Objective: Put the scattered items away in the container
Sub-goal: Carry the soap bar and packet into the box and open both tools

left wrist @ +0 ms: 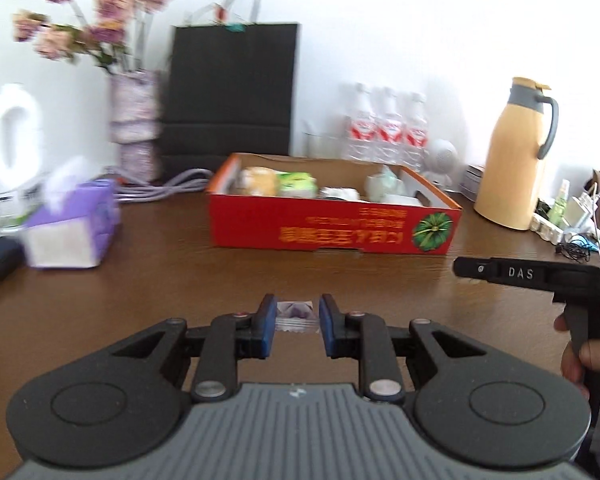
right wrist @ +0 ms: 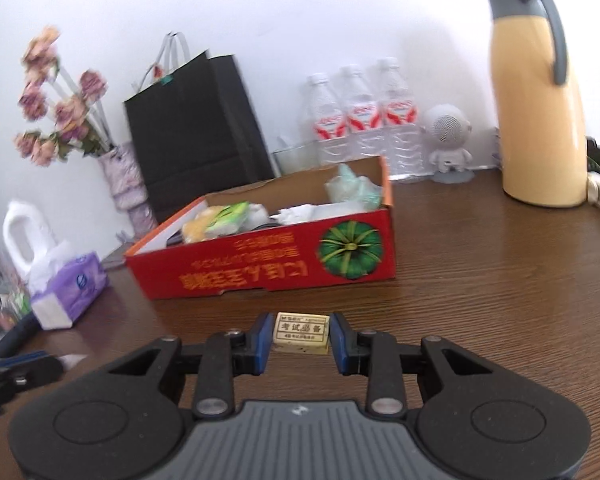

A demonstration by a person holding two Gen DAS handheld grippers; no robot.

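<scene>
Right tool (right wrist: 300, 334) pinching eraser (right wrist: 301, 333) – left tool (left wrist: 298, 316) pinching sachet (left wrist: 296, 316), red box (left wrist: 332, 224) beyond.

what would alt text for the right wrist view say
The right gripper holds a small cream eraser between its blue pads above a dark wooden table. Just beyond sits an open red cardboard box partly filled with packets, with a yellow thermos jug to the right and water bottles by the wall.
</scene>
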